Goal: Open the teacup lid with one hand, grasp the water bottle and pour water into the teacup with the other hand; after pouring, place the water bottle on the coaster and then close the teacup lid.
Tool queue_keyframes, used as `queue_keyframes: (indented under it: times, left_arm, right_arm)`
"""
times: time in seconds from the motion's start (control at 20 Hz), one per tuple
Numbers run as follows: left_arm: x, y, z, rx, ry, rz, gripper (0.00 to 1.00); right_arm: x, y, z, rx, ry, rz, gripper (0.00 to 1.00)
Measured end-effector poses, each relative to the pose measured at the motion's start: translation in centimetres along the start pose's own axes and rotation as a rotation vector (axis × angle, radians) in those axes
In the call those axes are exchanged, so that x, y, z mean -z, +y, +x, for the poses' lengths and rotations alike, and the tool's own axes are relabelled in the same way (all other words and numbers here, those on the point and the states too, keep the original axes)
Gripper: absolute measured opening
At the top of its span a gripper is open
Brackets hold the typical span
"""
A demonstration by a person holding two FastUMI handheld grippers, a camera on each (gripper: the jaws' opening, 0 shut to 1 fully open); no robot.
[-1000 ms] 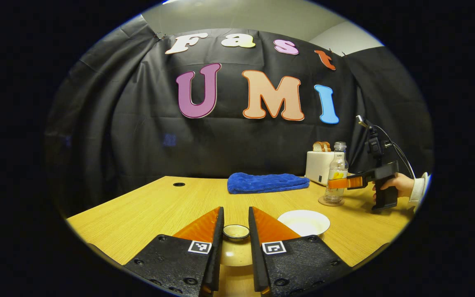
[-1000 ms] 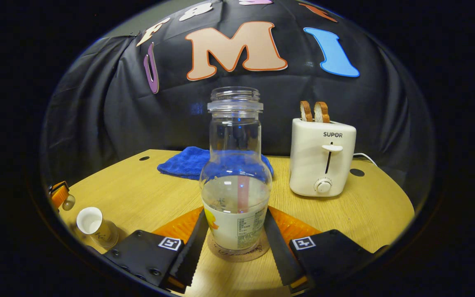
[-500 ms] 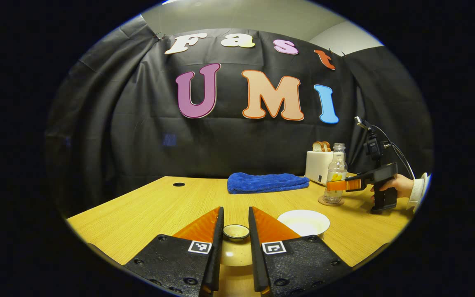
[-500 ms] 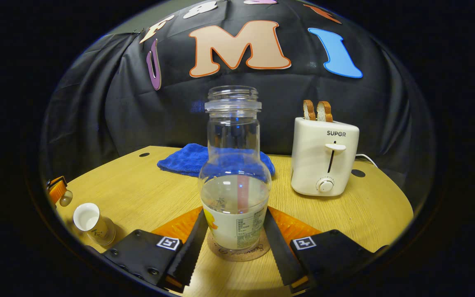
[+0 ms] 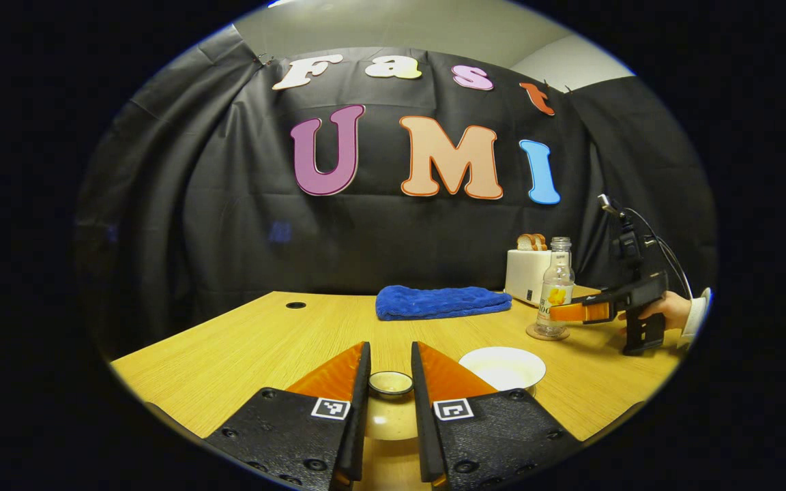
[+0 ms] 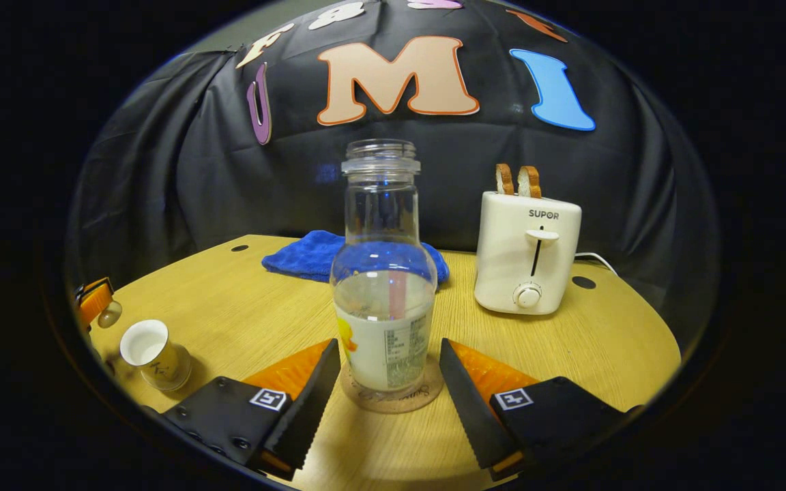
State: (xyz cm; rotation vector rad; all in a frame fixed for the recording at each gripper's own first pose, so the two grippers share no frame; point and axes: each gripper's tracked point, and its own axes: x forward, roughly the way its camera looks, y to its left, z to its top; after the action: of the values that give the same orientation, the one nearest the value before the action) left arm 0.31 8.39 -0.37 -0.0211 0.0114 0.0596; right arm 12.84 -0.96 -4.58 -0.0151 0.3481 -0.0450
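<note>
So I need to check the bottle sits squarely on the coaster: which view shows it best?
The right gripper view: the water bottle stands upright and close on the coaster. The left gripper view shows it small, far right.

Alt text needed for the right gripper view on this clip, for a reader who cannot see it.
The right gripper is open around a clear water bottle standing upright on a round coaster on a wooden table, fingers clear of the glass. Behind stand a blue towel and a white toaster holding bread; an open teacup sits far left.
</note>
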Motion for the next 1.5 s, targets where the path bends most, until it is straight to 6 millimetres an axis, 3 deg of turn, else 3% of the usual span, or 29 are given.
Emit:
queue_keyframes:
  times: [0.35, 0.6, 1.15, 1.5]
  left_arm:
    - [0.1, -0.2, 0.1, 0.004, 0.005, 0.014, 0.30]
    - [0.2, -1.4, 0.5, 0.030, 0.012, 0.007, 0.30]
    - [-0.7, -7.8, 2.8, 0.146, 0.006, 0.010, 0.30]
    - [-0.1, -10.5, 4.7, 0.199, 0.037, -0.025, 0.30]
  right_arm:
    - [0.4, 1.4, -4.8, -0.050, -0.044, 0.018, 0.94]
    - [0.6, 1.7, -7.2, -0.060, -0.080, -0.009, 0.93]
    - [0.7, 0.9, -9.1, -0.059, -0.142, 0.005, 0.93]
    - [0.0, 0.8, -9.9, -0.048, -0.200, -0.001, 0.92]
